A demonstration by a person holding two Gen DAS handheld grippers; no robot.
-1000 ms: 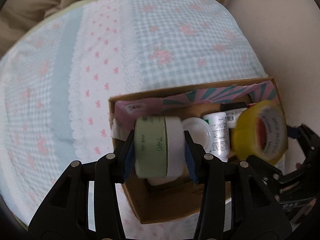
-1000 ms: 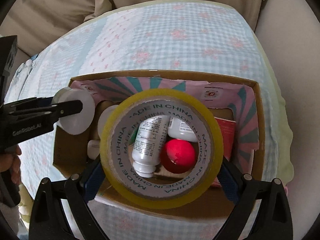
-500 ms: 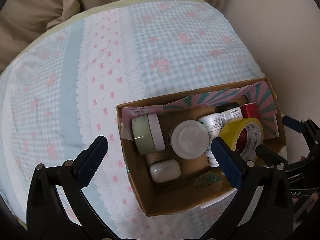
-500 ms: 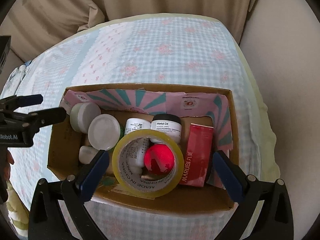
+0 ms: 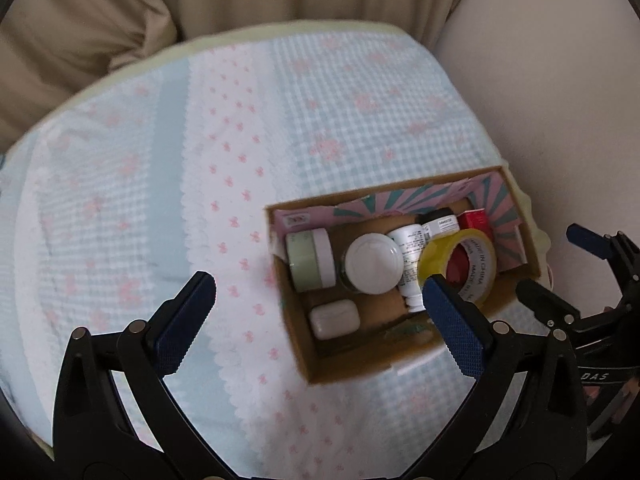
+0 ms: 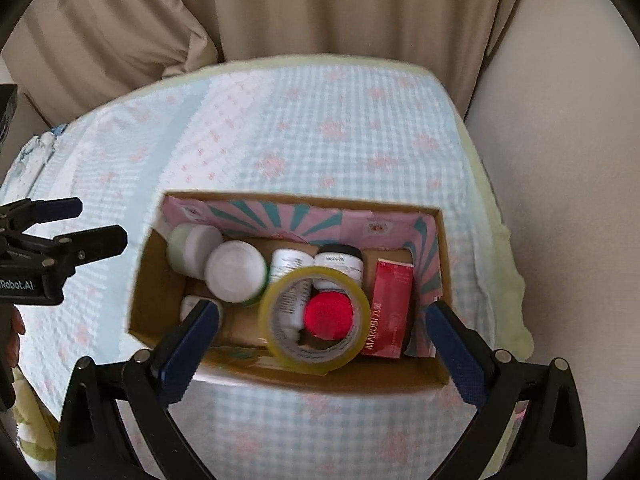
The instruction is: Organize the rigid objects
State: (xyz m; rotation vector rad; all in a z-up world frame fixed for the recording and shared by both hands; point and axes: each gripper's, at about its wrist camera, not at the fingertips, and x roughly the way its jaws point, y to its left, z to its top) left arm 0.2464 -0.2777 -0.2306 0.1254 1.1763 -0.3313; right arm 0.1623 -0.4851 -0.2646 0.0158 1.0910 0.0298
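Dropped off since a second ago: green jar (image 5: 310, 261) and tape roll (image 6: 314, 321), now lying in the box (image 6: 160, 280), packed beside bottles. Left gripper (image 5: 320, 312) and right gripper (image 6: 320, 340) spread wide, empty, lifted clear above.

left wrist view looking steeply down from above the checked tablecloth (image 5: 360, 92), cardboard box (image 5: 298, 332) lower right, right wrist view steeply down over the same box (image 6: 156, 280) from its near side, both share box, cloth, beige curtain (image 6: 320, 8) behind, each catching the other gripper at its edge
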